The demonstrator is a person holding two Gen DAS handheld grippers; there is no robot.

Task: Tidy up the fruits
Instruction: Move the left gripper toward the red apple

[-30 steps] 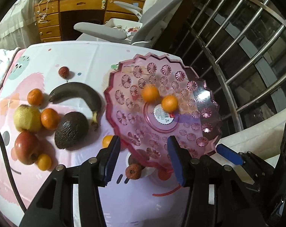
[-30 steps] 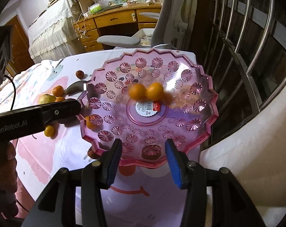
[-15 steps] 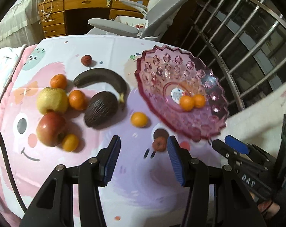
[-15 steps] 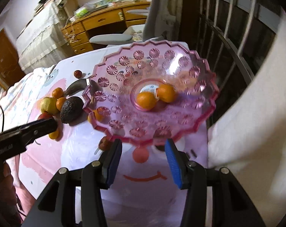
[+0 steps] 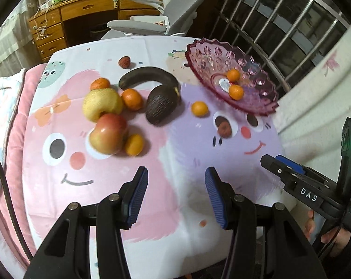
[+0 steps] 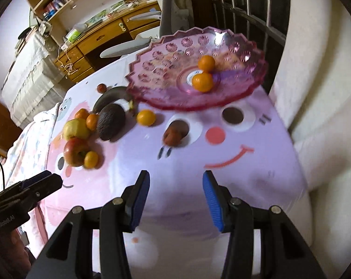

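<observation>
Pink dish point(image 6: 152, 69): scalloped glass, at the far right of the bench point(image 5: 187, 162), two small oranges point(image 6: 202, 82) inside it.
Loose fruit: dark banana point(image 5: 147, 75), avocado point(image 5: 161, 107), yellow apple point(image 5: 102, 103), red apple point(image 5: 108, 133) and more small oranges lay in a cluster left of the dish.
Brown fruit point(image 6: 173, 137): lay alone on the printed cloth, near the dish's front edge.
Left gripper point(image 5: 176, 194): jaws spread, nothing between them, above bare cloth.
Right gripper point(image 6: 175, 200): jaws spread, empty, short of the dish.
</observation>
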